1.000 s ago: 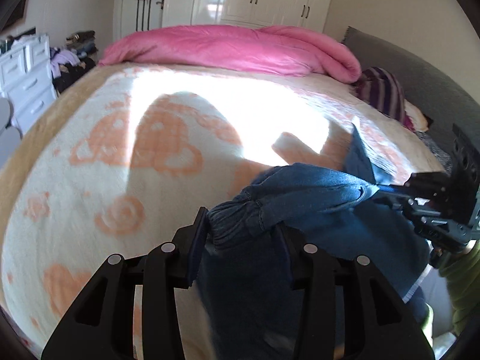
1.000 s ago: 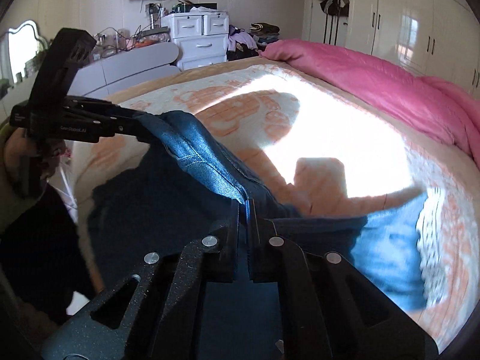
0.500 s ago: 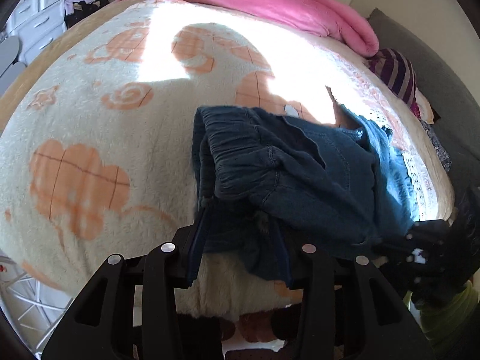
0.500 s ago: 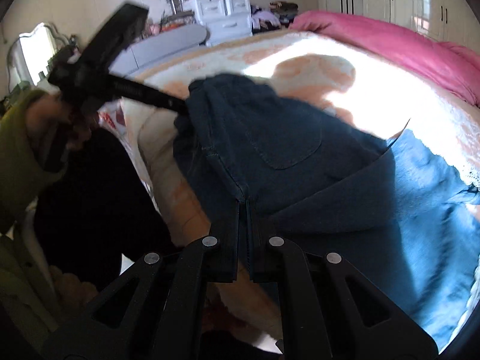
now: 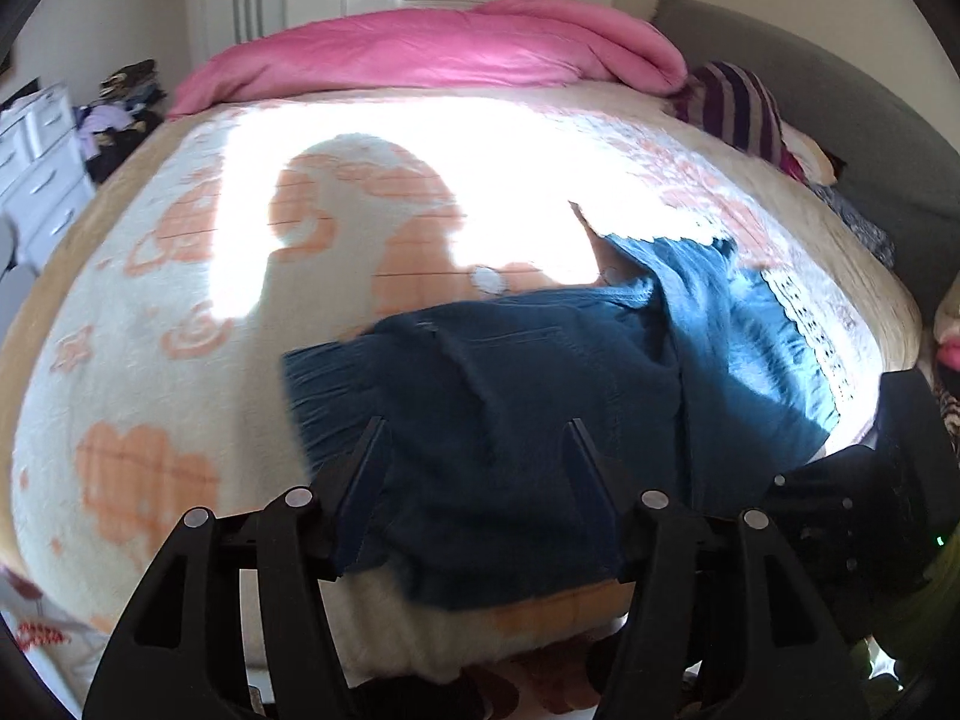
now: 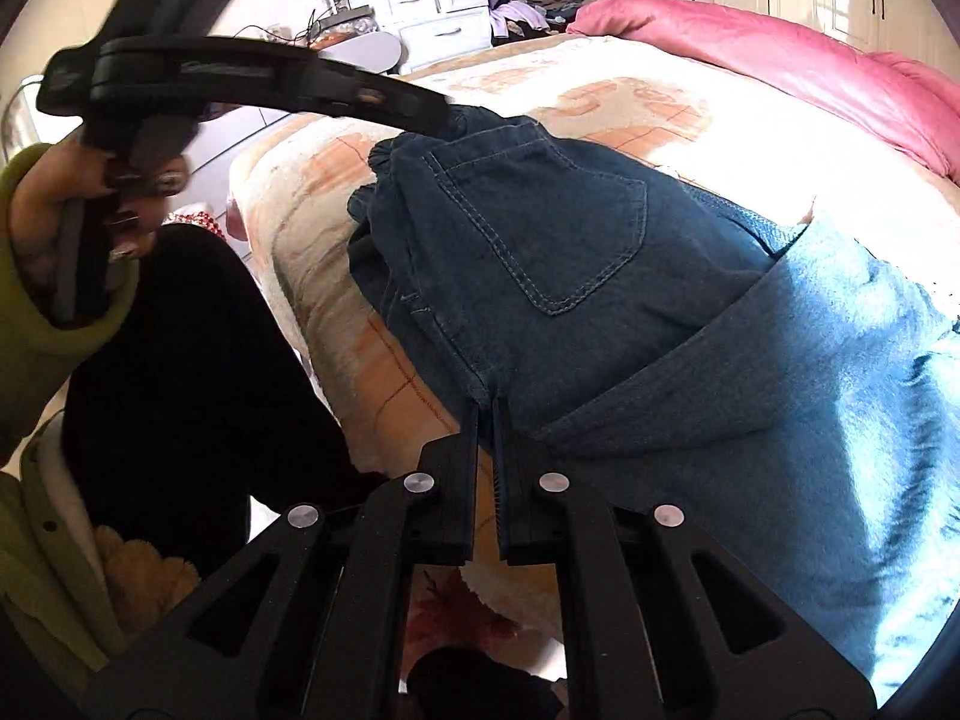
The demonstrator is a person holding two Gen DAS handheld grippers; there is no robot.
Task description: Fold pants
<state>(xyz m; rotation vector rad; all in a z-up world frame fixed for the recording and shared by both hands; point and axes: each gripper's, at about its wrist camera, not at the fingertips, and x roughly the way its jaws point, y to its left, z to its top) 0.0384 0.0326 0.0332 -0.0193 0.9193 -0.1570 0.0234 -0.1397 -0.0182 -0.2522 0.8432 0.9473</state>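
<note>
- since the earlier frames the dark blue denim pants have come down from mid-air onto the cream-and-orange fleece blanket, waistband end at lower centre of the left view.
- left gripper: fingers spread apart over the denim, gripping nothing.
- right gripper: fingers pressed together on a seam edge of the pants, low centre of its view.
- pant legs run to the right edge; back pocket faces up.
- pink duvet lies across the top.
</note>
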